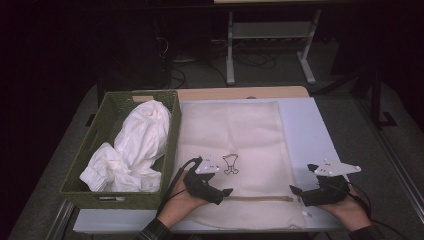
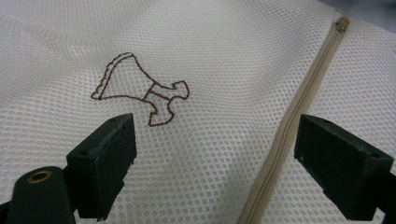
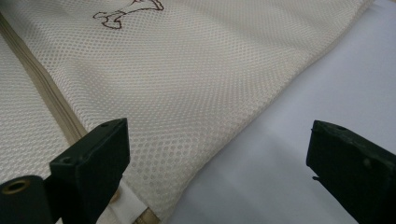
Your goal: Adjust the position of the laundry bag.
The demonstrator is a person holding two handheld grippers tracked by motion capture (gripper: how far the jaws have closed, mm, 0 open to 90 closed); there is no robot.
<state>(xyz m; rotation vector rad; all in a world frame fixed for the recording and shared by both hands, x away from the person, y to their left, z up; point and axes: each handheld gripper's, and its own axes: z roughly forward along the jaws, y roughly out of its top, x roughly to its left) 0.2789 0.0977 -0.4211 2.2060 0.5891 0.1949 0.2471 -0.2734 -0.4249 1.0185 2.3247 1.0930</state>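
Observation:
A cream mesh laundry bag (image 1: 235, 145) lies flat on the white table, with a brown stitched emblem (image 1: 230, 164) and a beige zipper (image 1: 260, 198) running along its near edge. My left gripper (image 1: 225, 192) hovers low over the bag near the zipper's left end; its jaws stand open, with the emblem (image 2: 140, 88) and zipper (image 2: 289, 135) between them. My right gripper (image 1: 295, 190) is at the zipper's right end by the bag's edge (image 3: 243, 135), jaws open and empty. A green woven basket (image 1: 107, 107) at the left holds crumpled white clothing (image 1: 135, 145).
A bare strip of white table top (image 1: 310, 135) lies to the right of the bag. Beyond the table's far edge are a dark floor, cables and a white metal stand (image 1: 270, 35).

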